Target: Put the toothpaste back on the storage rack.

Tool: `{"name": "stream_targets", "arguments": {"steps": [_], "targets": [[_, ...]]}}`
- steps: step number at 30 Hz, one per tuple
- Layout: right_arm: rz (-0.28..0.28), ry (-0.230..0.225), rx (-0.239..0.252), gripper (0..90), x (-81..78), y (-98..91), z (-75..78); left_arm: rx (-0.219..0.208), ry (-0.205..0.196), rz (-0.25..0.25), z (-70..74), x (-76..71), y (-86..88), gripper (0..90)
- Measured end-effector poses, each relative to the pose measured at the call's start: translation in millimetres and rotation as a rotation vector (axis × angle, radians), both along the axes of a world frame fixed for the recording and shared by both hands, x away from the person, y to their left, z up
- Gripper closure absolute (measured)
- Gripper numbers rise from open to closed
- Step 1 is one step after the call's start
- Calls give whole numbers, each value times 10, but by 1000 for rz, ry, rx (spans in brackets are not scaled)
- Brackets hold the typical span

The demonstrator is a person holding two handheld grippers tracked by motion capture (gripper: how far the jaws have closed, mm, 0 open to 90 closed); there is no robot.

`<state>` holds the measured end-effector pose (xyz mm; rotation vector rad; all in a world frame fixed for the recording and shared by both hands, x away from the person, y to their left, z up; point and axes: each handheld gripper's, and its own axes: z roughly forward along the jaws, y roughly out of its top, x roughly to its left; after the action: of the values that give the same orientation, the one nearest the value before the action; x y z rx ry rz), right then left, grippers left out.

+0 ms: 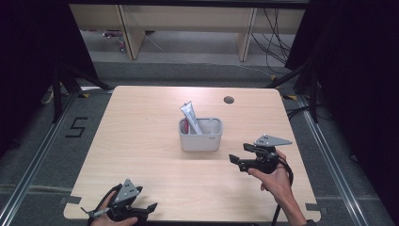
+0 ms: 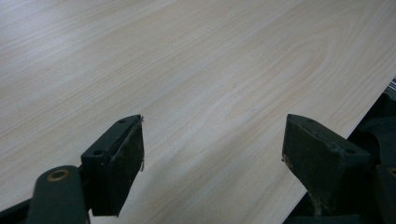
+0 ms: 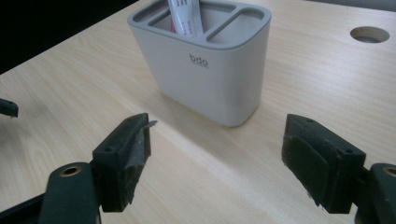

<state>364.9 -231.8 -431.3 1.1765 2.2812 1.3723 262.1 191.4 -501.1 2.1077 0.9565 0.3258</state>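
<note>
Grey plastic holder (image 1: 200,135) stands mid-surface with a white tube (image 1: 191,117) leaning in its left compartment. Right tongs (image 1: 238,159) sit just off the holder's four o'clock, spread wide and empty, pointed at its near wall. Left tongs (image 1: 149,207) rest at seven o'clock by the near edge of the surface (image 1: 141,136), also spread. Judged step: approaching the holder; next, close in and line up on the tube or the holder's wall
</note>
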Motion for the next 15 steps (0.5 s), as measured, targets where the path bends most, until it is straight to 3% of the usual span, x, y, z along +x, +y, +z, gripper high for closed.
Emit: {"name": "stream_targets", "arguments": {"steps": [2,3,4,9,12,13,14,15], "targets": [[8,-21,-13,236,4,-16,-10,-10,0,15,-7,-6,-13,203],[-8,4,4,232,-35,-10,-18,-8,1,13,-8,-4,-14,203],[6,-13,-7,230,-33,-29,-30,-7,1,13,-8,-5,-15,204],[-26,6,4,219,-101,-67,-105,-8,0,14,-7,-5,-14,203],[-25,6,-16,213,-130,-89,-142,-6,0,14,-7,-6,-15,204],[-34,20,1,212,-151,-77,-157,-7,0,14,-7,-7,-16,203],[-12,1,-16,210,-133,-86,-179,-7,0,14,-7,-6,-15,204],[-30,7,-8,209,-159,-77,-192,-7,0,14,-7,-6,-15,204]]}}
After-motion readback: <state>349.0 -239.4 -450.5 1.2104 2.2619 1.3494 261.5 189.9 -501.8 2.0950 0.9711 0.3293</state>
